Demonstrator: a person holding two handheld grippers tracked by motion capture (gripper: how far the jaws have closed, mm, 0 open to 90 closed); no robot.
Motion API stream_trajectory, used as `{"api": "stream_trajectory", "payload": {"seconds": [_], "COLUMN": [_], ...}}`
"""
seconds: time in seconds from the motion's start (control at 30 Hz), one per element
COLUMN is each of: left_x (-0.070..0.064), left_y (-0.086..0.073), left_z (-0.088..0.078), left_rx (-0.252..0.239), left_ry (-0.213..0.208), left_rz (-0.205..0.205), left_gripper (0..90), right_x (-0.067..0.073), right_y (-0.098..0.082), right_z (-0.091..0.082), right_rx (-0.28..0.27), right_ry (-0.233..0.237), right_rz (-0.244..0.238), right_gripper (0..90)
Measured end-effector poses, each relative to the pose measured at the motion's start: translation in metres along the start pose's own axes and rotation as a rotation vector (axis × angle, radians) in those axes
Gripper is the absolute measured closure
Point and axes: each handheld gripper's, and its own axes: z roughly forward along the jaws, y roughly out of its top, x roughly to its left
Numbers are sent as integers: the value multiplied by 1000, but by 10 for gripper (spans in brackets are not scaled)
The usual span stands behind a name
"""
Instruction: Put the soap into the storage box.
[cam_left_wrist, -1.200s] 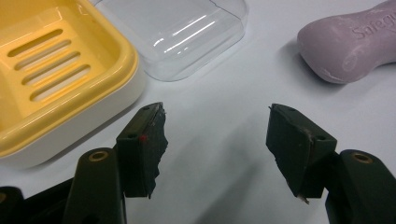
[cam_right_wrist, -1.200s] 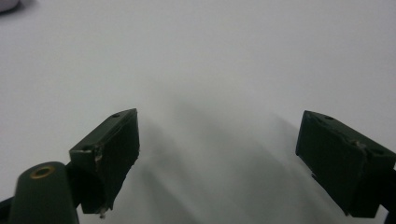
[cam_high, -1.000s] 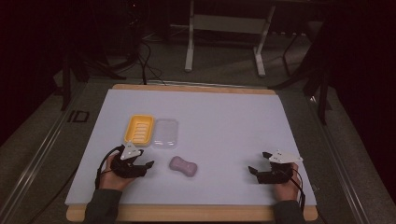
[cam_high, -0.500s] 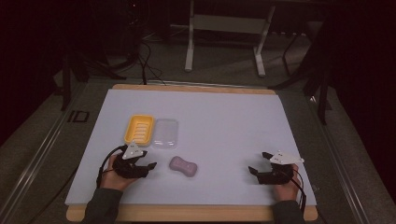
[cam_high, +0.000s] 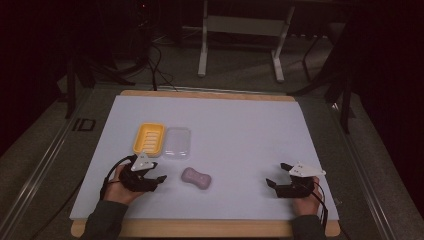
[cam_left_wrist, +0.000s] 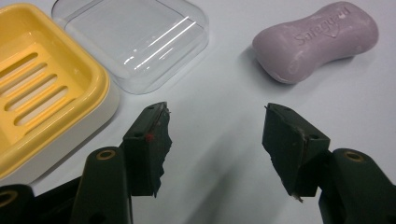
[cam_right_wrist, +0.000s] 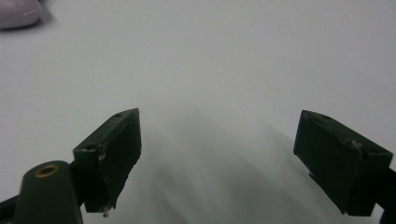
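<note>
The left gripper (cam_high: 150, 179) sits low on the white table (cam_high: 240, 130), near its front left corner. Its jaws are spread with nothing between them, and they have just been narrowing a little while empty. In the left gripper view the purple bar of soap (cam_left_wrist: 316, 41) lies at about one o'clock from the gap between the jaws, apart from both of them, flat on the table with its stamped lettering up. From the high view the soap (cam_high: 195, 178) is just to the three o'clock side of that gripper.

The yellow soap dish (cam_high: 148, 138), with its slotted drain tray, stands at roughly twelve o'clock from the left gripper. Its clear plastic lid (cam_high: 177, 143) lies touching it on the three o'clock side, so the dish is open and empty.

The right gripper (cam_high: 280, 184) rests well apart at the front right of the table, jaws wide and holding nothing. A corner of the soap (cam_right_wrist: 16, 11) shows far off at eleven o'clock in its own view.

The step in hand looks like the approach to picking up the soap, the grasp not yet begun. The next move calls for swinging the left gripper toward one o'clock, straddling the bar across its narrow waist, and closing firmly, since a smooth rounded bar could slip.
</note>
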Motion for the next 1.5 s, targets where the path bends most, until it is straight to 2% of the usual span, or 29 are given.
{"api": "stream_trajectory", "payload": {"seconds": [0.33,0.5,0.83,0.93,1.13,1.3,1.5], "left_x": [-5,-10,-20,-22,-27,-31,-35], "left_y": [6,11,23,25,30,33,35], "left_z": [0,3,12,14,17,20,24], "left_rx": [1,15,27,20,30,41,56], "left_ry": [-37,-61,-130,-136,-177,-202,-217], "left_rz": [22,47,65,90,135,156,168], "left_gripper": [471,497,553,614,733,852,897], "right_x": [0,0,0,0,0,0,0], "right_y": [0,0,0,0,0,0,0], "right_z": [-1,-1,-1,-1,-1,0,0], "right_rx": [-2,-3,-2,-2,-2,0,0], "right_ry": [4,7,7,8,10,12,11], "right_rz": [3,0,1,0,-1,-3,-6], "right_gripper": [148,148,148,148,148,148,148]}}
